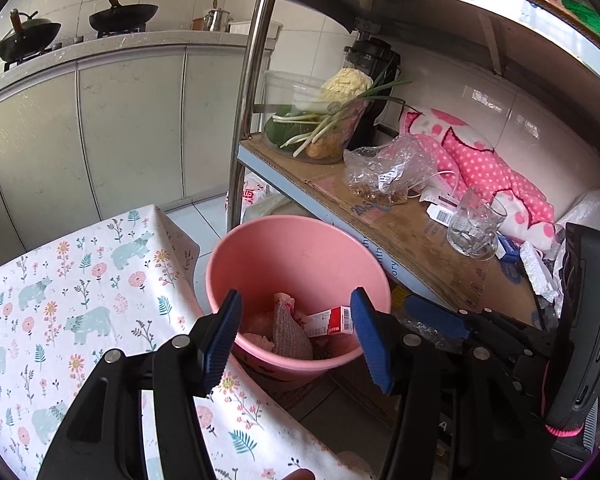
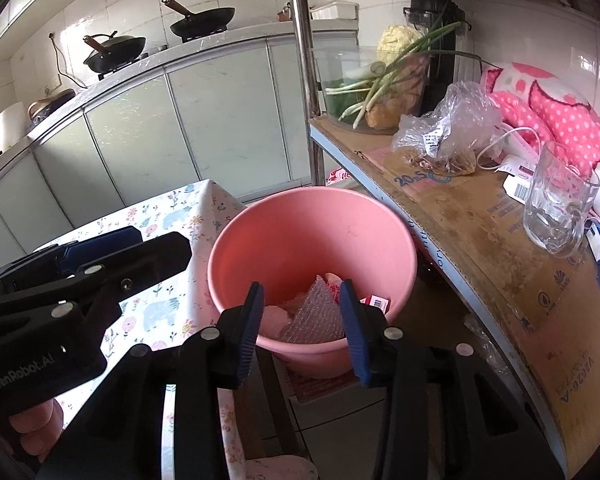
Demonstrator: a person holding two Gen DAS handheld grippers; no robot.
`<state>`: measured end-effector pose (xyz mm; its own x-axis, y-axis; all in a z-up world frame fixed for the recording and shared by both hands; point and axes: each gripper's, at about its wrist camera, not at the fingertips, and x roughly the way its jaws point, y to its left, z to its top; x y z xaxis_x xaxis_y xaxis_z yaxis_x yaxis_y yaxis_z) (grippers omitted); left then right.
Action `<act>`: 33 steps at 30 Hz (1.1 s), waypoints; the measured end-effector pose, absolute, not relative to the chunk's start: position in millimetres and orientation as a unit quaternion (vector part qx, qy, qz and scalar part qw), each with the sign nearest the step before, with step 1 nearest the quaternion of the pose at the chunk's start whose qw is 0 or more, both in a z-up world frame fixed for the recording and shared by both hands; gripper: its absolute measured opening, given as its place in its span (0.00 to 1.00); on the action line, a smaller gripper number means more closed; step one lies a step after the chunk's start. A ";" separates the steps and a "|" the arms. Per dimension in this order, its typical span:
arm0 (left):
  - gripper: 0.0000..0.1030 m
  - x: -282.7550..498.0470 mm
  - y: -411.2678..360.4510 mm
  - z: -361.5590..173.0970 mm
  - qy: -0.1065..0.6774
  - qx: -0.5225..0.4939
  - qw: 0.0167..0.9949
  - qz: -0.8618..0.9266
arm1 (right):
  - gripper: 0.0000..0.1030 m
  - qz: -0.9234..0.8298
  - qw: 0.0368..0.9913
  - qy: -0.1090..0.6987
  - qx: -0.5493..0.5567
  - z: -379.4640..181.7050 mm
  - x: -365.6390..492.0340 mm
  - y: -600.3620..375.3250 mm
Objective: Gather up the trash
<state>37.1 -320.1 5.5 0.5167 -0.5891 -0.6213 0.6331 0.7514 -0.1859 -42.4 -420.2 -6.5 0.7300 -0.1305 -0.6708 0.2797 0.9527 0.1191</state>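
Both grippers' blue fingers stand spread with nothing between them: the left gripper (image 1: 296, 340) and the right gripper (image 2: 300, 328) hang side by side above the pink bucket (image 2: 260, 232); the bucket sits on the floor between the floral-clothed table (image 1: 60, 280) and the metal shelf (image 2: 460, 216); inside lie the trash pieces (a bubble-wrap scrap (image 2: 316, 316), a red-and-white carton (image 1: 332, 320), some pinkish crumpled bits); a glass mug (image 2: 556, 212) stands on the shelf's cardboard.

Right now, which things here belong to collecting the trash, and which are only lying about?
Belongs to the job:
pink bin
bubble wrap inside it
red and white box inside it

Lying about:
glass mug
plastic bag
bowl of vegetables
pans
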 end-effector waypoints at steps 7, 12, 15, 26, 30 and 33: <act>0.54 23.0 -312.8 11.8 0.335 0.039 0.875 -0.348 | 0.47 -0.105 0.925 0.350 0.104 -4.1 -51.8 -410.2; 0.54 12.2 -307.6 15.9 0.328 0.040 0.878 -0.347 | 0.48 -0.103 0.926 0.349 0.102 -2.1 -57.4 -403.3; 0.54 7.6 -302.7 17.2 0.325 0.039 0.880 -0.346 | 0.48 -0.101 0.926 0.350 0.100 -1.6 -60.9 -398.8; 0.54 -4.3 -289.4 18.4 0.321 0.039 0.883 -0.340 | 0.48 -0.100 0.927 0.350 0.091 -1.0 -69.8 -385.5; 0.54 -8.8 -286.6 19.9 0.316 0.039 0.885 -0.340 | 0.48 -0.101 0.927 0.350 0.090 -0.5 -71.8 -384.0; 0.54 -11.7 -284.4 21.1 0.312 0.040 0.886 -0.341 | 0.48 -0.101 0.927 0.349 0.089 -0.2 -72.0 -383.9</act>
